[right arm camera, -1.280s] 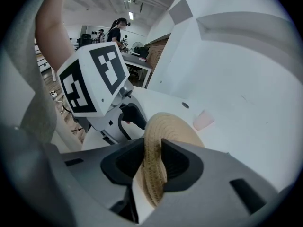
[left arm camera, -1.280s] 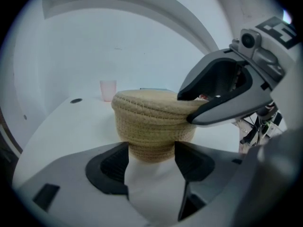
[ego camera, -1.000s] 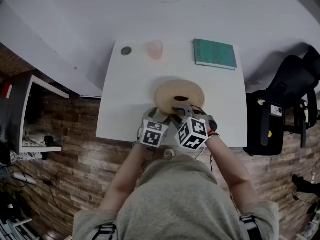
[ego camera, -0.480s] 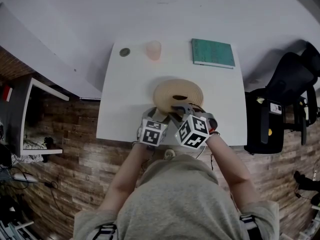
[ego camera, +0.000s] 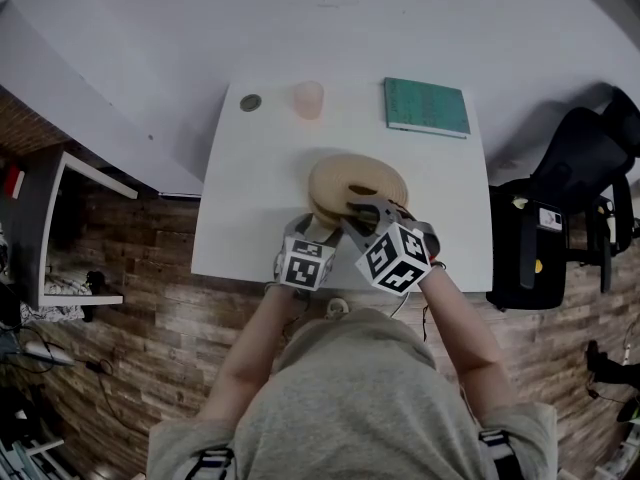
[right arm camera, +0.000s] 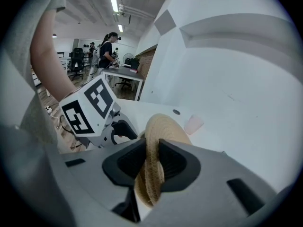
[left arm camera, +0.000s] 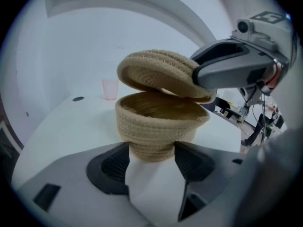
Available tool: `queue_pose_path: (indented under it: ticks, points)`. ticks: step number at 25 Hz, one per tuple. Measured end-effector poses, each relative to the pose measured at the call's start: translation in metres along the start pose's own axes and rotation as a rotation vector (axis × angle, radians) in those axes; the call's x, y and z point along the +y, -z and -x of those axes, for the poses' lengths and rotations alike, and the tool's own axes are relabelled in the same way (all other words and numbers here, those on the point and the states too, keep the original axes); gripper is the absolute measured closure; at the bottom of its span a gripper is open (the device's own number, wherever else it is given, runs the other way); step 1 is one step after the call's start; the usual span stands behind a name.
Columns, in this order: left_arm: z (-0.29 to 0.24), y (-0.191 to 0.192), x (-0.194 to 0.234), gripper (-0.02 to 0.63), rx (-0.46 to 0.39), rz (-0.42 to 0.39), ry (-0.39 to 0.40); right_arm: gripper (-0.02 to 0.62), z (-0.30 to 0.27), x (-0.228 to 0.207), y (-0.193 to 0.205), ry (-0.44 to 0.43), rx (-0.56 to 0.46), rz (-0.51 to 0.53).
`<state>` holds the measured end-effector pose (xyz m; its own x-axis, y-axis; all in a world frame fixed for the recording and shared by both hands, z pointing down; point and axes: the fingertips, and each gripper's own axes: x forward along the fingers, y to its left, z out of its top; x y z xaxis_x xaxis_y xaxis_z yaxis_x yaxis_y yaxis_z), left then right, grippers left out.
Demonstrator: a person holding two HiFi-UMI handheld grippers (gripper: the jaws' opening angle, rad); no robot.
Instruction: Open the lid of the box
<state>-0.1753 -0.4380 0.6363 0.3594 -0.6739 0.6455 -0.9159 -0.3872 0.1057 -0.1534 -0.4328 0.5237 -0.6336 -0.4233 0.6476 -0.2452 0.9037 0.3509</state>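
Our left tongs (left arm camera: 151,156) clench the base of the woven box (left arm camera: 158,122) on the tabletop (left arm camera: 61,126). Our right tongs (right arm camera: 150,161), jaws just closing, pinch the lid (left arm camera: 154,70), tilted above it.

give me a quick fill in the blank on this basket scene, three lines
1. The right claw clamps the rim of the woven ____, held above the open basket.
2. The left claw grips that basket at its narrow ____.
3. Far back on the white table stands a pink ____.
Missing: lid (the right claw's jaws have just been closing on it); base; cup.
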Motion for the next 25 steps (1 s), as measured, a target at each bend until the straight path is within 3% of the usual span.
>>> queue_pose_path:
  ticks: [13,25]
  points:
    - [0.001,0.002,-0.004,0.33,0.011,0.012,-0.008,0.514,0.032,-0.043,-0.008,0.101,-0.2,-0.27]
    - [0.004,0.003,-0.006,0.331,0.023,0.005,-0.024,0.515,0.07,-0.088,0.021,0.233,-0.313,-0.561]
